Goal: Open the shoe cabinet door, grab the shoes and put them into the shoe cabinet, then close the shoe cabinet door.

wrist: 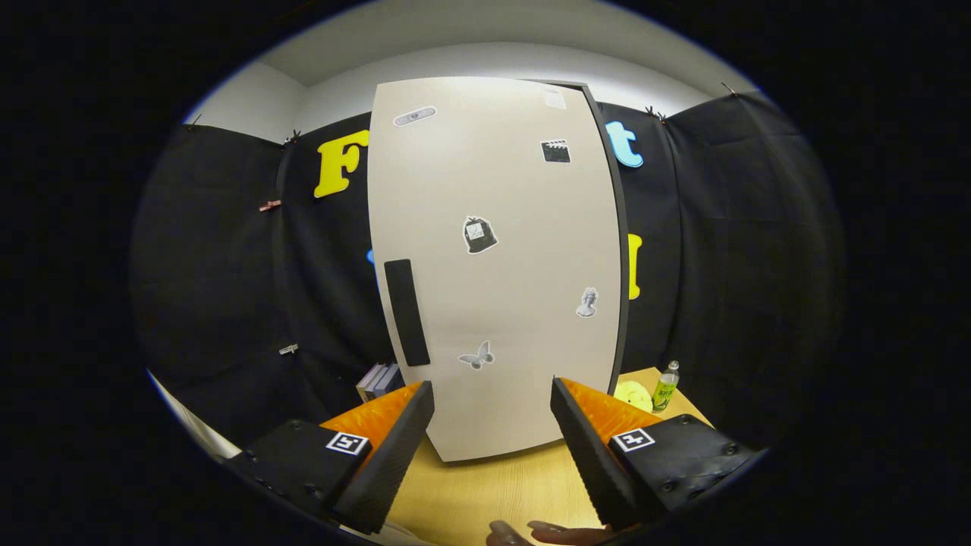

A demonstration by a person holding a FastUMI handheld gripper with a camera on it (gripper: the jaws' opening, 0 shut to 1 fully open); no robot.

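A tall pale shoe cabinet [497,265] stands upright on the wooden table [485,493], straight ahead of my fingers. Its door is shut and carries several small stickers. A dark vertical handle [406,312] sits near the door's left edge, just above and ahead of my left finger. My gripper [491,402] is open, its two fingers spread wide with nothing between them, a short way in front of the door's lower part. No shoes are visible.
A small green bottle [666,385] and a yellow round object [634,394] stand on the table to the right of the cabinet. Several books [379,379] lie to its left. A person's hand [546,534] shows at the table's near edge, below my fingers.
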